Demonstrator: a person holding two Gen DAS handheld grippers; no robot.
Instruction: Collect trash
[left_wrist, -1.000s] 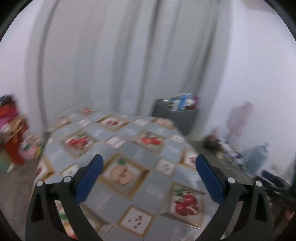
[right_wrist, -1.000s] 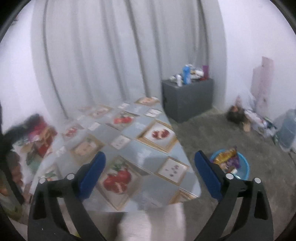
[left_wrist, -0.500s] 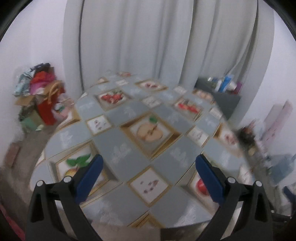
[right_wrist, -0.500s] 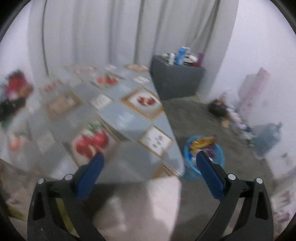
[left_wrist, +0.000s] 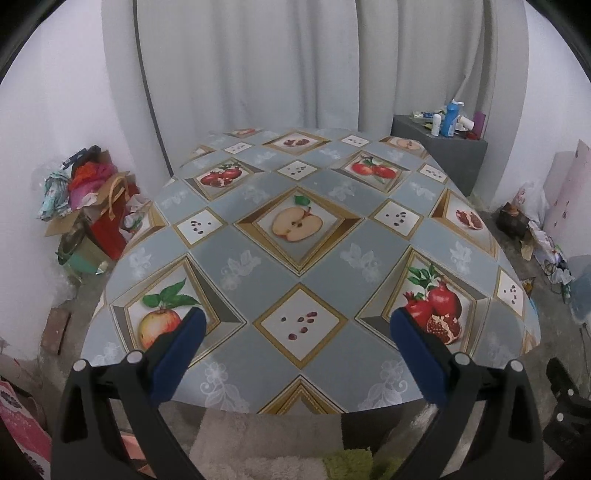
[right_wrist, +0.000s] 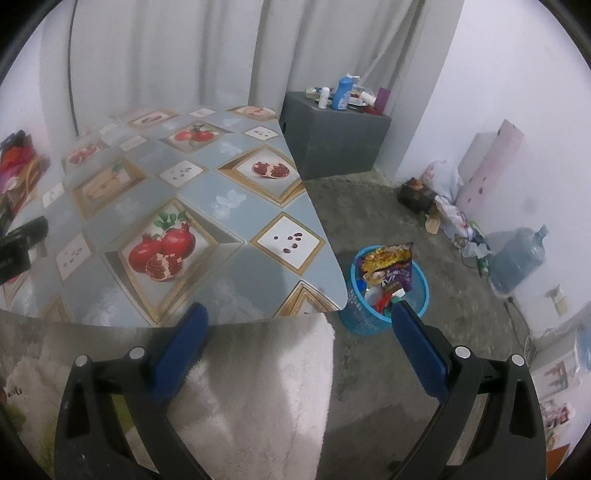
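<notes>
Left gripper (left_wrist: 295, 332) now swung back over the table (left_wrist: 369, 236), open and empty. Right gripper (right_wrist: 297, 326) likewise open, now turned toward the blue bin (right_wrist: 421, 291) on the floor beside the table, wrappers (right_wrist: 388, 264) piled inside. No trash visible on the tabletop; collecting probably finished.

Lived-in home room indicated: fruit-patterned grey oilcloth desk (left_wrist: 306, 266), white curtains (left_wrist: 295, 66), shaggy white rug (right_wrist: 258, 398), blue plastic trash basket (right_wrist: 419, 295).
</notes>
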